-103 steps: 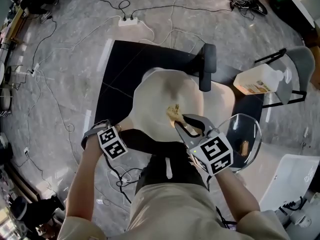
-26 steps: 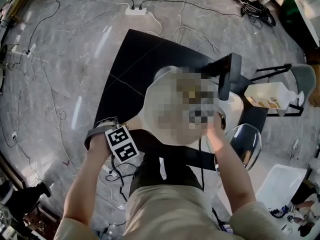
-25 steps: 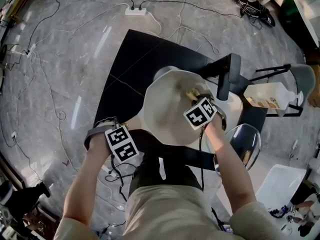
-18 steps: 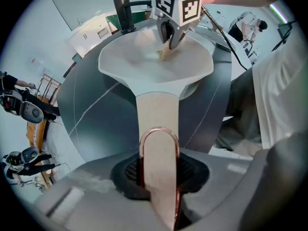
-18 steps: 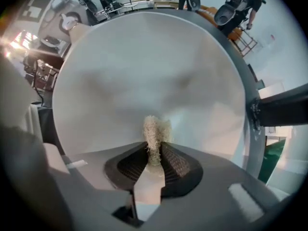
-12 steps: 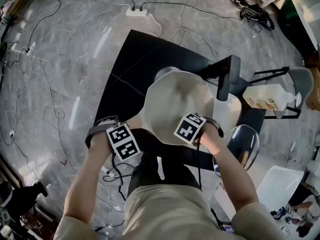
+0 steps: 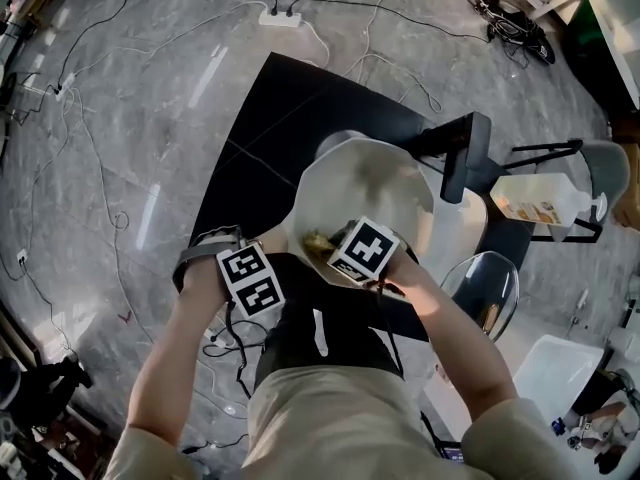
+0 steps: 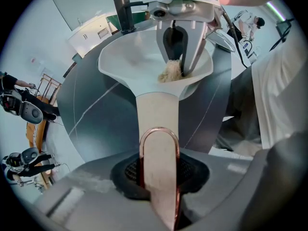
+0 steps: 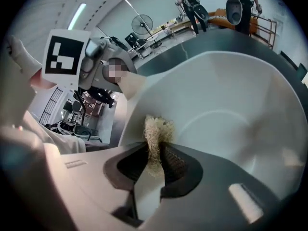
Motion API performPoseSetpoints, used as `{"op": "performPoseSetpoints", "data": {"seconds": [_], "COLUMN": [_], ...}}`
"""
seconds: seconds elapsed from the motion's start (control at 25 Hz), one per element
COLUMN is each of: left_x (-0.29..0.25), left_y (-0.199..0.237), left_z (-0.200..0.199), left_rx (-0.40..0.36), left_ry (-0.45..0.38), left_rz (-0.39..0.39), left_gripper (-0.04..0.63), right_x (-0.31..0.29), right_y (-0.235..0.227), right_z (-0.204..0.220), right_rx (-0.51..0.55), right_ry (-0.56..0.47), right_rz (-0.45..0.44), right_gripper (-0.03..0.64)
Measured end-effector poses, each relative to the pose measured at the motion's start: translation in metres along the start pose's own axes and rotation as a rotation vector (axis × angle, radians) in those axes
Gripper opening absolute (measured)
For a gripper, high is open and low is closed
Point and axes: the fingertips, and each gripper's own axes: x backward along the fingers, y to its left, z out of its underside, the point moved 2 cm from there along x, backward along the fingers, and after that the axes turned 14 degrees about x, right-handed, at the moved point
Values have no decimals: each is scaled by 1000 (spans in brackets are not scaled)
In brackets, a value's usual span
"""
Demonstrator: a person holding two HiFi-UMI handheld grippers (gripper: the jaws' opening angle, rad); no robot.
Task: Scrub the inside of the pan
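Note:
A cream pan (image 7: 370,183) sits over a black surface, its handle (image 8: 158,129) pointing toward me. My left gripper (image 7: 268,263) is shut on that handle; in the left gripper view its jaws (image 8: 159,174) clamp the copper-edged handle end. A tan fibre scrubber (image 7: 318,240) is pinched in my shut right gripper (image 7: 330,246) and presses on the pan's inner wall near the handle side. The left gripper view shows the scrubber (image 8: 169,73) under the right gripper (image 8: 179,57). From the right gripper view, the scrubber (image 9: 155,129) sticks out between the jaws (image 9: 155,162) against the pan (image 9: 231,95).
A black upright post (image 7: 462,158) stands at the pan's far right. Beyond it lies a soap bottle (image 7: 540,200) on a chair. A glass lid (image 7: 490,290) and a white bin (image 7: 560,368) are at the right. Cables and a power strip (image 7: 282,15) cross the floor.
My right gripper has drawn the scrubber from the pan's far right side across the inside to the near-left wall by the handle. The left gripper has kept its hold.

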Motion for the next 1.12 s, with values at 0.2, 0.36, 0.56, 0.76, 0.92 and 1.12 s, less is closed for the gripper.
{"op": "performPoseSetpoints", "data": {"seconds": [0.2,0.36,0.56,0.76,0.92,1.12], "left_x": [-1,-2,-3,-1,-2,-4], "left_y": [-1,-1,-1,-1,0,-1], "left_z": [0,0,-1,1,-1,-1], "left_rx": [-1,-6,-4,-1,0,7], "left_ry": [-2,-2,-3,-1,-1,-3], "left_rz": [-4,-8,-6,-2,-1,10], "left_gripper": [91,91,91,91,91,91], "right_x": [1,13,35,58,68,66], "right_y": [-29,-72,-125,-158,-164,-142], "right_z": [-30,-42,-32,9,45,90], "right_rx": [46,133,198,111,114,113], "right_ry": [-133,-219,-134,12,191,373], "right_rz": [124,315,536,695,782,745], "right_gripper": [84,84,84,84,84,83]}}
